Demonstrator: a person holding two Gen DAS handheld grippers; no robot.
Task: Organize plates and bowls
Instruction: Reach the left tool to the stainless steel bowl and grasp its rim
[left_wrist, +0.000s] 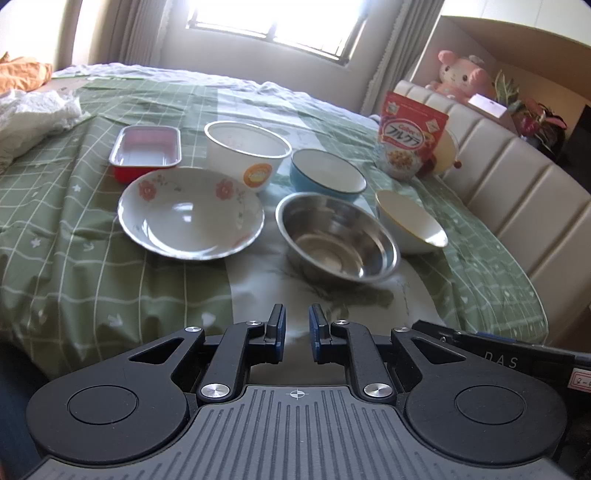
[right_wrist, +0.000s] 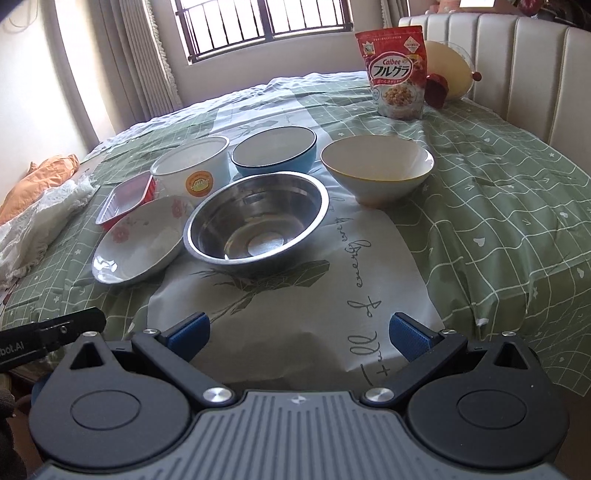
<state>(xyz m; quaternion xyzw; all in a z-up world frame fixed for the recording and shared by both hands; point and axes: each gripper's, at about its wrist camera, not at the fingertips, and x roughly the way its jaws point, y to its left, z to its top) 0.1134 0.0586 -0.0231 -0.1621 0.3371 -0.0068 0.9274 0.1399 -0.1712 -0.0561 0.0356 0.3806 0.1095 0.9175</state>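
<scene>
Left gripper (left_wrist: 297, 334) fingers narrowly parted, nothing between them; right gripper (right_wrist: 298, 338) spread wide, empty — both hover over the green checked bedspread (right_wrist: 498, 221). Ahead: shiny steel bowl (right_wrist: 256, 219), floral white ceramic plate (left_wrist: 191, 212) beside it, white paper tub (left_wrist: 246, 153), blue bowl (left_wrist: 327, 175), white yellow-rimmed bowl (right_wrist: 376, 168), red foil tray (left_wrist: 146, 151). Red cereal bag (right_wrist: 397, 70) stands well behind.

Cereal bag (right_wrist: 397, 74) near padded headboard (right_wrist: 517, 70)
</scene>
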